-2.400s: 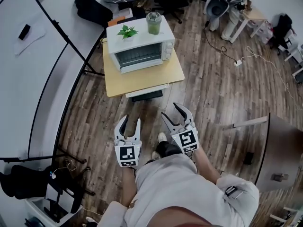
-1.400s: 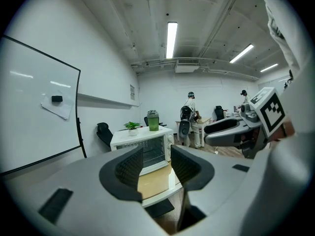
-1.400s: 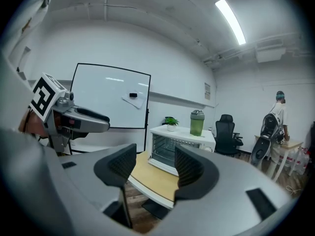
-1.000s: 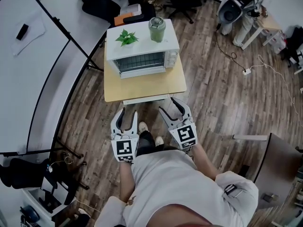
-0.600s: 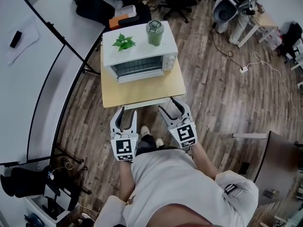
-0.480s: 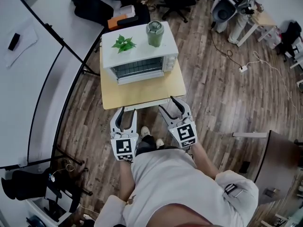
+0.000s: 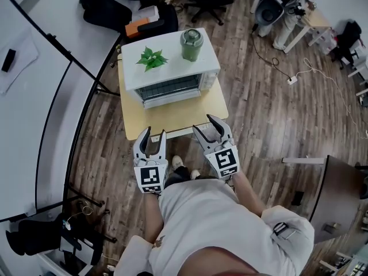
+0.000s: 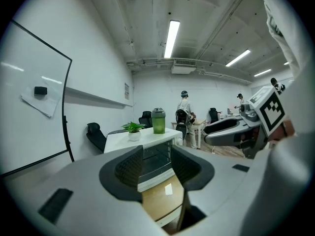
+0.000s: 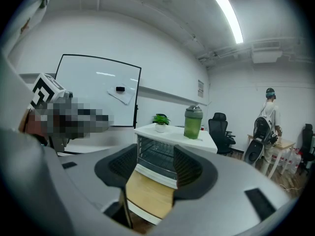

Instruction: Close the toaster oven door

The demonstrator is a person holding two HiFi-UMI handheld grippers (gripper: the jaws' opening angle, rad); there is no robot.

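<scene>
Our left hand-held gripper [image 7: 154,133] is empty, jaws just a narrow gap apart. We've walked in closer, so the toaster oven [image 7: 169,68] on the counter [image 7: 172,117] now sits right ahead, and its door [image 7: 171,101] looks dropped open. The right hand-held gripper [image 7: 204,123] is empty too and its jaws have just been narrowing. Reckon the door's nearly within reach.

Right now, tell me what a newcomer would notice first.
The white toaster oven on the small wooden table, a potted plant and green bottle on top. Nearer, the left gripper and right gripper hover at the table's edge, both empty; the right's jaws have just been closing.
</scene>
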